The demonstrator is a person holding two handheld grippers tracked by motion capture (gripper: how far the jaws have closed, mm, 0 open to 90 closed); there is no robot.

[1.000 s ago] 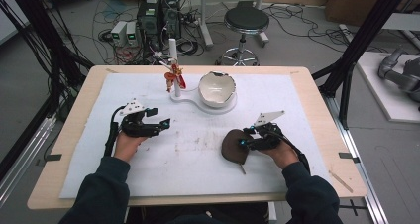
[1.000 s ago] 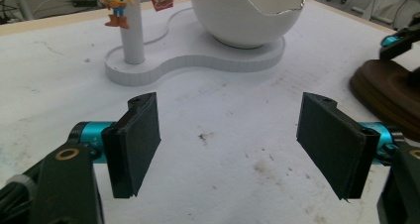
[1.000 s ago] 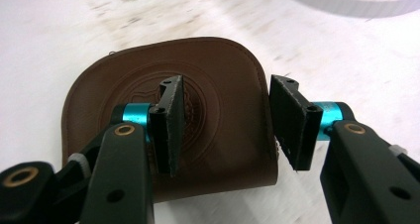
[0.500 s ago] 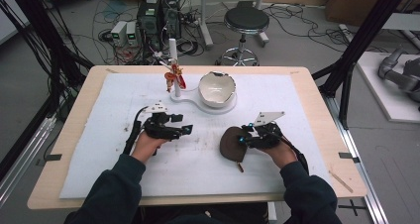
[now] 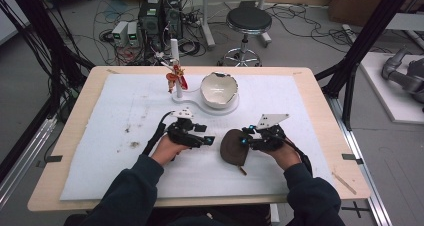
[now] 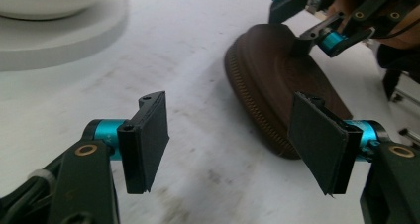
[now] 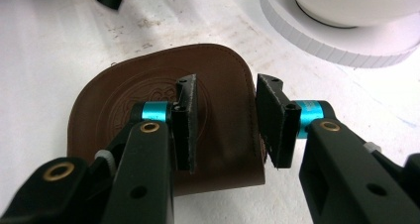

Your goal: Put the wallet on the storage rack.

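Wooden table (image 5: 320,86) spread with a white, stained mat (image 5: 125,111), taking up the middle of the high view. Toward the far edge of the mat, a white base (image 5: 200,106) carrying a white bowl (image 5: 219,89) with a broken-looking rim and, at its left end, an upright white post (image 5: 176,66) hung with a small red and gold trinket (image 5: 177,78). Nearer the person, on the right half of the mat, a brown leather pouch (image 5: 233,147), lying flat, embossed with a round pattern, zip teeth running along its curved edge.

Left hand (image 5: 164,148) in from the bottom with the left gripper (image 6: 228,144), just beside the pouch on its left; fingers (image 6: 148,140) wide apart, nothing between them, the bare mat and the pouch's zipped edge seen through the gap in the left gripper view. Right hand (image 5: 283,153) holding the right gripper (image 7: 224,117) at the pouch's right side, over the leather; fingers (image 7: 187,120) parted by a narrow gap, a ridge of brown leather showing in that gap. Clamped on the leather or merely over it: cannot tell. Grey three-cornered plate (image 5: 271,119) riding on top of the right gripper. Dark sleeves (image 5: 125,196) on both forearms at the bottom edge.
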